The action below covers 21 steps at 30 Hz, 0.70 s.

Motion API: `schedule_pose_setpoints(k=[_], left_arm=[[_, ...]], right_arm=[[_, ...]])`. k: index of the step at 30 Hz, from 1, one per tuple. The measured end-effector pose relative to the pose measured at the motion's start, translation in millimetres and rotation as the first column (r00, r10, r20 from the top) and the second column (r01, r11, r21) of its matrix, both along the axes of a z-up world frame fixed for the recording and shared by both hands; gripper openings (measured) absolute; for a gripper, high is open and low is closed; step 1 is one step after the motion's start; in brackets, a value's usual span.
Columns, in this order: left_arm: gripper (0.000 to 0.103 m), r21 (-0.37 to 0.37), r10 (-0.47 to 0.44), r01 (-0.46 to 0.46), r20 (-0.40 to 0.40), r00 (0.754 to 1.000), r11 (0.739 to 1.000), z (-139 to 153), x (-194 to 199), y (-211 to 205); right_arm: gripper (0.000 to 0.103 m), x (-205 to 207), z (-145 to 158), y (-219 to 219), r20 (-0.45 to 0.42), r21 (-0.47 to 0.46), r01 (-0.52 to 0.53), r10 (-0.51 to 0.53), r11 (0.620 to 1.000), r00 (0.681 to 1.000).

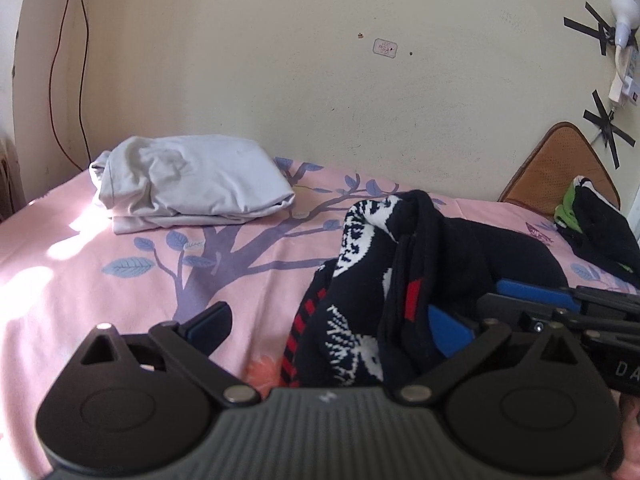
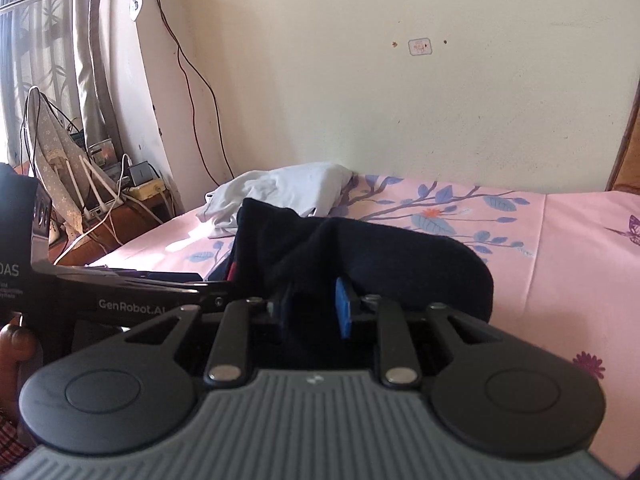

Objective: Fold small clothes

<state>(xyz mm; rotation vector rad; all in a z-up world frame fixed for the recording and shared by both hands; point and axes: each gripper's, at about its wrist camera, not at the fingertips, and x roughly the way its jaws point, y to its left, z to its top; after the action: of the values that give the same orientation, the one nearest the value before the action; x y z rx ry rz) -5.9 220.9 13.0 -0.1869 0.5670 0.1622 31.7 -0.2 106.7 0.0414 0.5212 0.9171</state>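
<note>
Mid-fold imo: right gripper (image 2: 316,304) pinches the sock (image 2: 384,256) at frame center on the bed (image 2: 560,240), left gripper (image 1: 332,320) spread wide w/ sock (image 1: 380,280) betw its fingers, next needs it clamping.

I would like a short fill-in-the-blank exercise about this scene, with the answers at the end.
1. The right gripper is shut on the dark ____.
2. The fingers of the left gripper stand ____, with part of the patterned garment between them.
3. The folded white cloth lies on a bedsheet whose ground colour is ____.
4. The tree printed on the bedsheet has leaves coloured ____.

Missing words: garment; open; pink; blue
</note>
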Motion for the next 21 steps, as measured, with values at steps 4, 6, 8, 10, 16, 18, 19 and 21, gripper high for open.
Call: schedule_pose_setpoints(k=[4, 6, 8, 10, 16, 18, 19, 21], left_arm=[[0.103, 0.036, 0.009, -0.01, 0.006, 1.0, 0.999, 1.3, -2.3, -4.9], [0.103, 0.038, 0.01, -0.01, 0.007, 1.0, 0.999, 1.5, -2.6, -4.9], [0.103, 0.039, 0.01, -0.01, 0.007, 1.0, 0.999, 1.7, -2.8, -4.8], [0.103, 0.04, 0.01, -0.011, 0.007, 1.0, 0.999, 2.0, -3.4, -5.0], [0.103, 0.041, 0.01, -0.01, 0.006, 1.0, 0.999, 2.4, -5.0, -5.1], [0.103, 0.043, 0.011, -0.012, 0.004, 1.0, 0.999, 2.2, -6.6, -5.7], [0.103, 0.045, 0.013, -0.013, 0.003, 1.0, 0.999, 2.3, -7.2, -6.3], [0.103, 0.051, 0.016, -0.017, 0.002, 1.0, 0.999, 2.0, -9.0, -7.7]], right_arm=[[0.034, -18.6, 1.9, -4.6, 0.045, -0.026, 0.015, -0.014, 1.0, 0.999], [0.038, -29.1, 2.8, -8.2, 0.064, -0.045, 0.012, -0.009, 0.999, 0.998], [0.038, -39.0, 2.3, -13.6, 0.075, -0.063, 0.016, -0.011, 0.998, 0.997], [0.038, -49.2, 1.0, -20.5, 0.066, -0.074, 0.027, -0.022, 0.997, 0.998], [0.038, -65.8, -2.2, -49.5, 0.01, -0.012, 0.055, -0.055, 0.998, 0.998], [0.038, -66.2, -3.4, -56.1, -0.011, 0.011, 0.064, -0.064, 0.998, 0.998], [0.038, -67.3, -4.0, -58.4, -0.017, 0.021, 0.068, -0.067, 0.997, 0.998], [0.038, -66.6, -4.9, -60.8, -0.029, 0.039, 0.072, -0.07, 0.997, 0.997]])
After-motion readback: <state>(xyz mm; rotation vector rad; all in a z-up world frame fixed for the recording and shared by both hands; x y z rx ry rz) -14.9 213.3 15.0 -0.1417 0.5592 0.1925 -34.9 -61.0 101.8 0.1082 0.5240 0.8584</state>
